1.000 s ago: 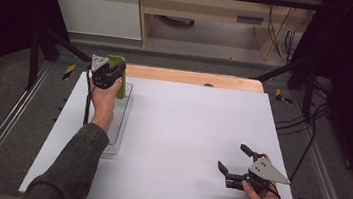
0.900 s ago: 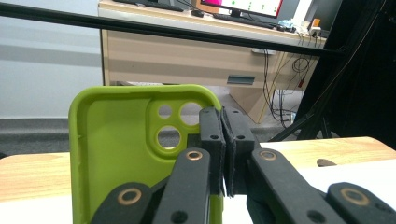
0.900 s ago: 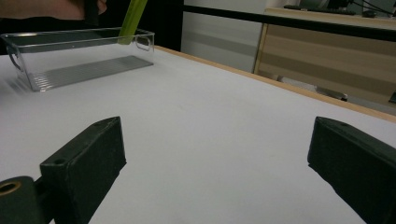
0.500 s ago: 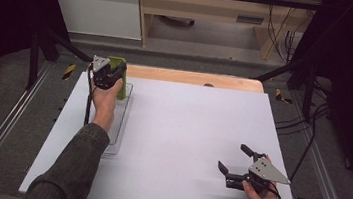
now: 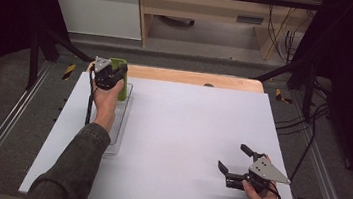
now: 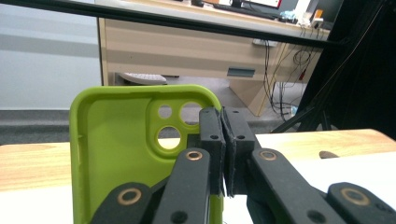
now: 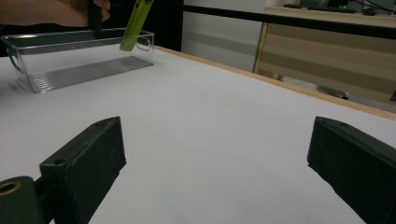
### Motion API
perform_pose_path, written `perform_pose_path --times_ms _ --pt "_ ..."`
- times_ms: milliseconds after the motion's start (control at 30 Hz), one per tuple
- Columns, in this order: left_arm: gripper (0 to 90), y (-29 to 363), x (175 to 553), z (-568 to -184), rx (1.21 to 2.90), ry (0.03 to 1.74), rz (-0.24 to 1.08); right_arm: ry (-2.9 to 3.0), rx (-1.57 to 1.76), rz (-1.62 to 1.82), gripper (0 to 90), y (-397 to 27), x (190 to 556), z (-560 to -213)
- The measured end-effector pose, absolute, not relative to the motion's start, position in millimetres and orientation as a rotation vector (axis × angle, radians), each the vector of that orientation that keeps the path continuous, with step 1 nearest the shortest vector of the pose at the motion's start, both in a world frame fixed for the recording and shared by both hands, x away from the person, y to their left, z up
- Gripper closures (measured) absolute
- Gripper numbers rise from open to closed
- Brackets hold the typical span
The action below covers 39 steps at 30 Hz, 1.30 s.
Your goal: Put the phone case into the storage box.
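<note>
— Two tongs at work, so how far along is it?

— About midway, I judge. The left tongs [image 5: 117, 72] are clamped tight on the right edge of a green phone case [image 6: 126, 140], holding it upright at about 11 o'clock on the bench [image 5: 186, 131], over the far end of the clear tray [image 5: 120, 128]. From the right tongs' camera the case's lower end [image 7: 133, 28] hangs inside the tray's walls; whether it touches the floor of it I cannot tell. Letting go and clearing the hand is what is left.

— And the right tongs?

— The right tongs [image 5: 237, 162] are spread wide with nothing between them, low over the bench near 5 o'clock, well apart from the tray.

— How does the case look?

— Lime green, thin, with a raised rim and an open hollow facing the camera. Three round camera holes sit at its upper corner, just beside the pinching pads. It looks soft and light, tilted slightly as it hangs
</note>
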<state>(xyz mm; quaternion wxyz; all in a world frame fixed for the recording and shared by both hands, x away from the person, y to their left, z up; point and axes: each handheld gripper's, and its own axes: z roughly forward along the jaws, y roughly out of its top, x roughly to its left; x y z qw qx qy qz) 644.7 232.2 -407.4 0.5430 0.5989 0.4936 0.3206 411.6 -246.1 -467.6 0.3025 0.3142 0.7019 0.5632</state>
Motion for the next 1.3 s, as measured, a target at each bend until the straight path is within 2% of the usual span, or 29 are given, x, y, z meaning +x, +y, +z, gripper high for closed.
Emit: perform_pose_path --times_ms 1300 --pt "87.4 227.5 649.9 -419.2 1.449 1.195 0.736 1.862 0.841 1.494 4.2 -247.0 411.8 -467.7"
